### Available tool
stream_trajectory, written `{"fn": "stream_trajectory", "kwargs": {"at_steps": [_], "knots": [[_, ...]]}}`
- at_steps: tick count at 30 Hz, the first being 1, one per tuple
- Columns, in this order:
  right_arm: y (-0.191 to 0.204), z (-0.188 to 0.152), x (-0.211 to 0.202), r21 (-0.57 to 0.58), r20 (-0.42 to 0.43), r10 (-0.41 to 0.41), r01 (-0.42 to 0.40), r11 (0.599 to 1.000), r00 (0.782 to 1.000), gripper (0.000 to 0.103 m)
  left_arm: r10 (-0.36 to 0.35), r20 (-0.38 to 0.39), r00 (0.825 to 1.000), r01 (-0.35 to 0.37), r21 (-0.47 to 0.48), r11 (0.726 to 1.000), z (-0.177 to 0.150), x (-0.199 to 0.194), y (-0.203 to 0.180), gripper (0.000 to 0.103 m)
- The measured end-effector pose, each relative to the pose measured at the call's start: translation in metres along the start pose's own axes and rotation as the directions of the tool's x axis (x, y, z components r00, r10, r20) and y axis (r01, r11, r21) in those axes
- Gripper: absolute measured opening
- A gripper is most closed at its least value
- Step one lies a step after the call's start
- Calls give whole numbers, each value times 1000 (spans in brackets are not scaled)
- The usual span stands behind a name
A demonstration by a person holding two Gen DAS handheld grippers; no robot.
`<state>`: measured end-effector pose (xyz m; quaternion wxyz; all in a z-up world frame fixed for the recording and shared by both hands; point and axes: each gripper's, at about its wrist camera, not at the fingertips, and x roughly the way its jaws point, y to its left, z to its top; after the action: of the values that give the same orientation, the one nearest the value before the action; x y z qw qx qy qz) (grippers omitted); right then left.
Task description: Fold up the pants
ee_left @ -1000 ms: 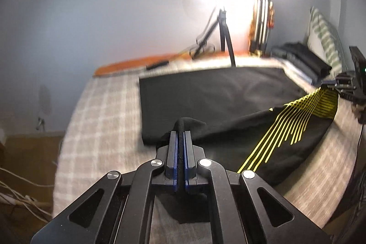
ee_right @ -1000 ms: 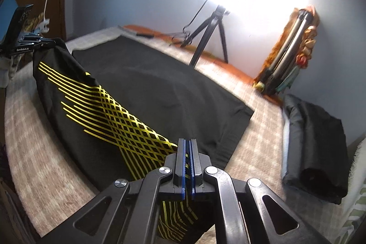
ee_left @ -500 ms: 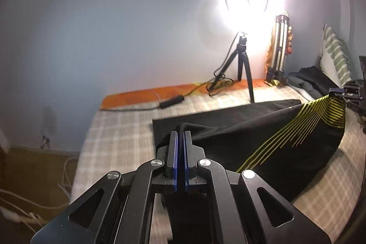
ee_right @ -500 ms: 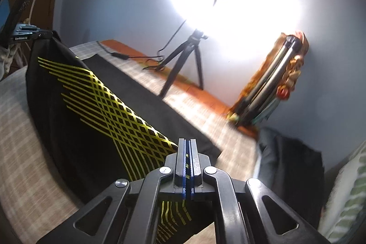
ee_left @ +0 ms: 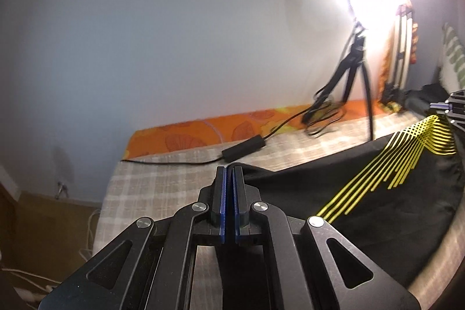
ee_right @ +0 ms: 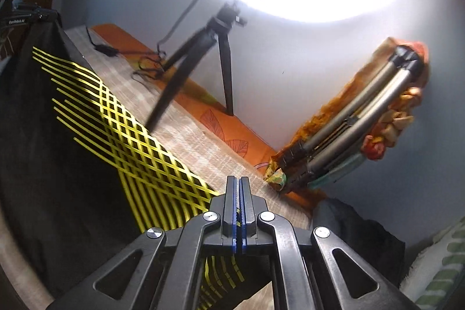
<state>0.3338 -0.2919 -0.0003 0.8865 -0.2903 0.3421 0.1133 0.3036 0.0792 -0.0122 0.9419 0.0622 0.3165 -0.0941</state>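
Both tongs are pinching the black pants (ee_left: 334, 188) (yellow-striped): the left gripper (ee_left: 229, 173) clamps one edge, the right gripper (ee_right: 238, 188) the other, the cloth hanging stretched between them over the checked bed (ee_left: 162, 182), near the ring-light tripod (ee_right: 203, 54).

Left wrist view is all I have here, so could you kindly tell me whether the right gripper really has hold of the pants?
Observer: Yes. The right gripper is shut on the pants, with yellow-striped cloth pinched between its pads.
Operator: Thank you. Does the yellow pattern look the same from that side?
Observer: There the yellow lines cross into a lattice that runs up to the gripper.
Operator: What lies beyond the right gripper?
Observer: A folded silver tripod leans on the wall, wrapped in patterned orange cloth.
Operator: And just below it?
Observer: A dark bundle of cloth lies beside a green-striped pillow.
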Motion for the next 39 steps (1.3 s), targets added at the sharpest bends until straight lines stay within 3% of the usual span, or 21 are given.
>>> {"fn": "stream_trajectory", "kwargs": {"at_steps": [4,8,11,14,15,16,17,18,23,29,37,39], "knots": [[-4,-2,30,14,-35,4,-3,1000,999,0,26,-29,999,-25,18,1000,-5,25,0,2],[-14,-9,56,39,-83,-28,32,999,996,0,95,-72,993,-94,27,995,-7,50,5,3],[-23,-15,61,84,-95,14,-6,996,995,0,157,-92,983,-158,-5,987,-7,61,17,5],[-31,-25,57,165,-94,87,-70,984,992,0,141,-103,985,-145,-31,989,-6,60,29,14],[-34,-28,55,193,-95,105,-85,978,990,9,139,-105,985,-144,-40,989,-5,57,32,18],[-37,-32,52,223,-93,118,-95,970,989,16,133,-105,986,-138,-45,989,-3,56,33,23],[-40,-37,46,259,-83,133,-108,960,988,31,124,-100,987,-129,-46,991,-3,51,33,23],[-43,-42,41,291,-72,149,-122,949,986,33,119,-97,988,-123,-39,992,-3,46,32,24],[-55,-72,1,460,-13,234,-202,865,972,37,58,-66,996,-58,1,998,-8,13,12,43],[-38,-107,-54,551,6,294,-249,797,956,53,-69,-60,996,70,14,997,-28,-32,-30,45],[4,-150,-95,658,-2,391,-293,693,920,55,-184,-102,978,184,-8,983,-67,-80,-78,45],[14,-156,-99,683,20,435,-330,651,900,55,-208,-121,971,206,-29,978,-79,-88,-82,45]]}}
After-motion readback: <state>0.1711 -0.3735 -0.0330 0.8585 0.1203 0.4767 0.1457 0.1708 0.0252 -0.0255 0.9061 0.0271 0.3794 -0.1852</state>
